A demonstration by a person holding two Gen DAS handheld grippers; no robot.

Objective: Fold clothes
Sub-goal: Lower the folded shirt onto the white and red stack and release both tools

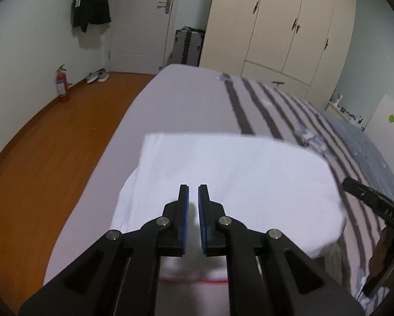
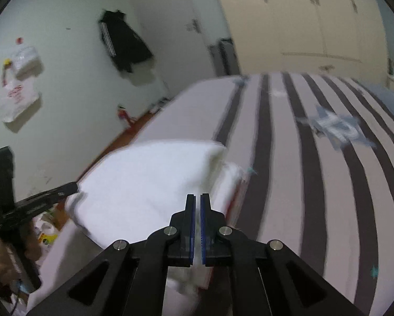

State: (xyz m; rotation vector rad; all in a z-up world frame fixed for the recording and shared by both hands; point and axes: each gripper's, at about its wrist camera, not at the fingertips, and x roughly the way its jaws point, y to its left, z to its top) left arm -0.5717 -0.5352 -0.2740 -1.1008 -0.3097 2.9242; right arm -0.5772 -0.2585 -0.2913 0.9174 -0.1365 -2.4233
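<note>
A white garment (image 1: 236, 173) lies partly folded on the bed, with a red trim line at its near edge. It also shows in the right wrist view (image 2: 144, 179). My left gripper (image 1: 193, 188) is over the garment's near edge with a narrow gap between its blue pads; white cloth runs between them lower down. My right gripper (image 2: 197, 197) is shut on the garment's right edge, with white cloth pinched between its pads. The left gripper shows at the left of the right wrist view (image 2: 65, 189). The right gripper's body shows at the right edge of the left wrist view (image 1: 373, 202).
The bed (image 1: 186, 100) carries a grey sheet and a striped cover (image 2: 315, 158). Wooden floor (image 1: 52, 142) lies to the left with a red fire extinguisher (image 1: 60, 84) and shoes (image 1: 98, 77) by the wall. A wardrobe (image 1: 289, 26), a door (image 1: 144, 21) and a hanging black jacket (image 1: 90, 0) stand beyond.
</note>
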